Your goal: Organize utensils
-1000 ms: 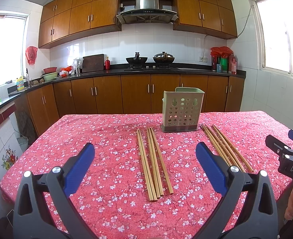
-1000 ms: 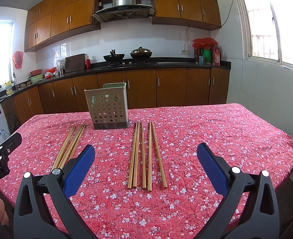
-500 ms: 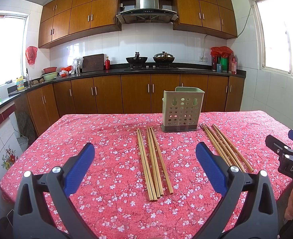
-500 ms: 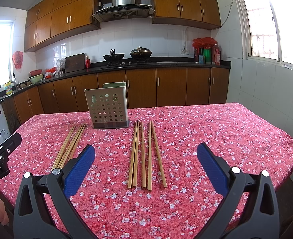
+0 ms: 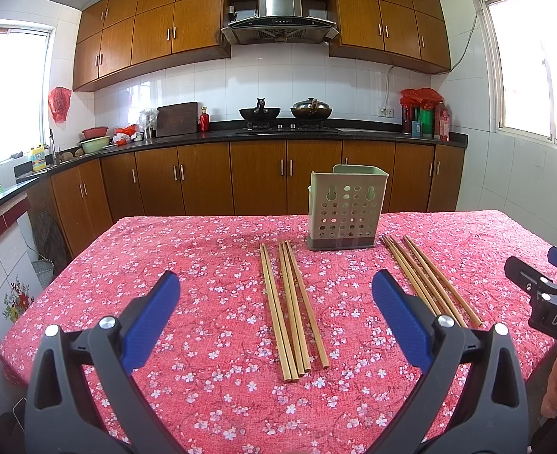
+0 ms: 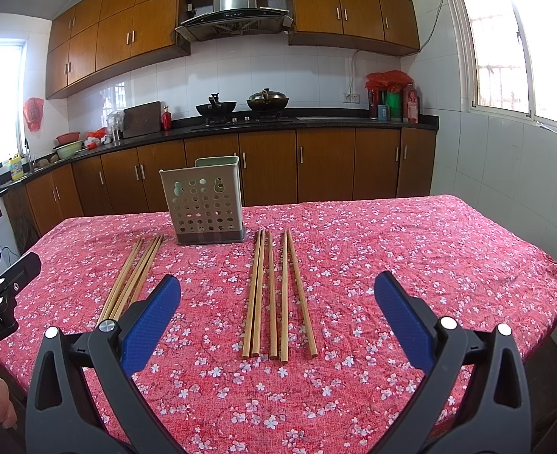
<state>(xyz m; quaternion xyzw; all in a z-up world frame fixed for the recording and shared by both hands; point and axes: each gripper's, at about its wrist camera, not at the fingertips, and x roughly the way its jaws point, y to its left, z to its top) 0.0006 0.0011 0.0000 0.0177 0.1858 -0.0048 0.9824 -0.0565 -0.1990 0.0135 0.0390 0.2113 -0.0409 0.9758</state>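
Observation:
A pale green perforated utensil holder stands upright toward the far side of the table. Two groups of several wooden chopsticks lie flat in front of it. The left group lies ahead of my left gripper, which is open and empty above the near table edge. The right group lies ahead of my right gripper, also open and empty. The right gripper shows at the right edge of the left wrist view.
The table wears a red floral cloth. Behind it run wooden kitchen cabinets, a black counter with two woks and a range hood. Windows sit at the left and right.

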